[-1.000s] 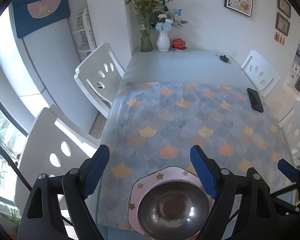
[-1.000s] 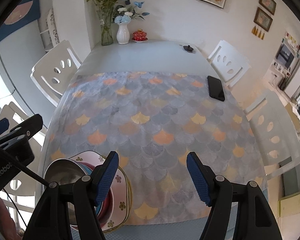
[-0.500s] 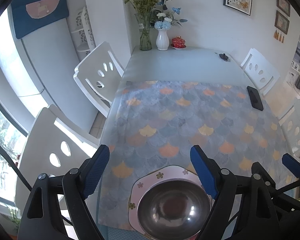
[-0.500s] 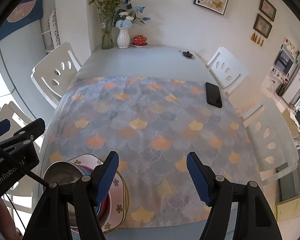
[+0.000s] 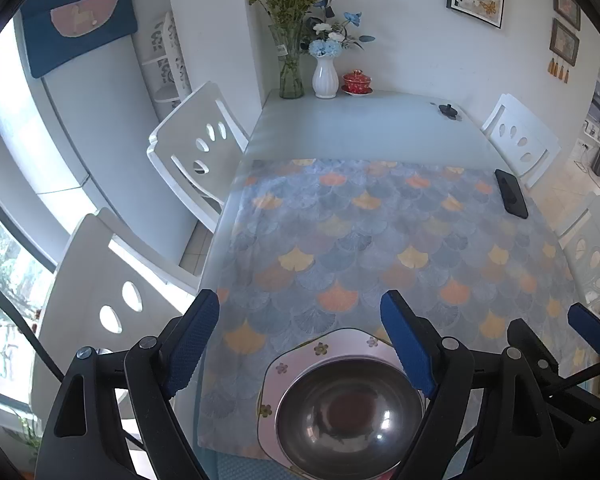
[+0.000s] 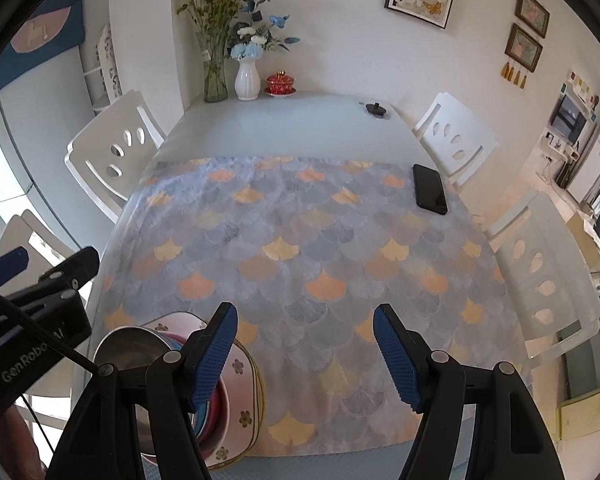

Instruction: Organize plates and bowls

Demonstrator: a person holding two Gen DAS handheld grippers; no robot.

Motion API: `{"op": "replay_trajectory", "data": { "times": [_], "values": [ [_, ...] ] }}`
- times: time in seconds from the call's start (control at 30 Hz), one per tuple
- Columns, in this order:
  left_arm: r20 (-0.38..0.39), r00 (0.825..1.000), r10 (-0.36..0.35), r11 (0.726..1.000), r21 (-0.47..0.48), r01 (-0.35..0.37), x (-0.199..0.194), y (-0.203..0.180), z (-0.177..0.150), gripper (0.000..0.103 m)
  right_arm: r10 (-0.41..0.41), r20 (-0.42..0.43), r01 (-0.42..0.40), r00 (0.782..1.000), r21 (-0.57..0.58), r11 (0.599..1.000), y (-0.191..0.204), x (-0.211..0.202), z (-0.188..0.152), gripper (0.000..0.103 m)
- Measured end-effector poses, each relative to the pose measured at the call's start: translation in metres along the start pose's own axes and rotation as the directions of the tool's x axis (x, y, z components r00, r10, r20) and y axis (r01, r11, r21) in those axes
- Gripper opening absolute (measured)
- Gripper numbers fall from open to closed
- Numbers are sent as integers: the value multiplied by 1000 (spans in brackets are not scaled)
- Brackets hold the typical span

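So that's one shiny steel bowl [image 5: 350,412] on one pink flowered plate [image 5: 324,348] at the tablecloth's near edge, one black phone [image 6: 430,188] by its right edge, plus two vases [image 6: 247,80], one red lidded cup [image 6: 280,80] and four white chairs [image 6: 112,148].

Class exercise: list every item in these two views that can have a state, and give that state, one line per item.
Left tool: open, empty, above the stack.
Right tool: open, empty.
Metal bowl: upright, empty, topmost.
Floral plate: under the bowls.
Phone: flat, screen dark.
Red lidded cup: lid on.
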State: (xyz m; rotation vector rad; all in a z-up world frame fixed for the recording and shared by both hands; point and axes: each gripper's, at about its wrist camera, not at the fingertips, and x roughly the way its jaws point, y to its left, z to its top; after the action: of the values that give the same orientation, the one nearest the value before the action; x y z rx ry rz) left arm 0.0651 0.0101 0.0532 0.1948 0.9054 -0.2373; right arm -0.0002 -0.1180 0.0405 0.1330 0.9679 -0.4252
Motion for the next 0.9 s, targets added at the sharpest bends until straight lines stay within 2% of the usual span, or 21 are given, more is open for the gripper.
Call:
{"op": "replay_trajectory", "data": {
  "times": [0.53, 0.9],
  "values": [
    [2, 1000, 8, 1000, 2, -8, -2, 1, -2, 82, 12, -10, -12, 1000, -11, 1000, 2, 2, 0, 68],
    [41, 998, 54, 998, 6, -55, -38, -5, -16, 82, 62, 18, -62, 998, 17, 998, -11, -20, -10, 68]
  ]
}}
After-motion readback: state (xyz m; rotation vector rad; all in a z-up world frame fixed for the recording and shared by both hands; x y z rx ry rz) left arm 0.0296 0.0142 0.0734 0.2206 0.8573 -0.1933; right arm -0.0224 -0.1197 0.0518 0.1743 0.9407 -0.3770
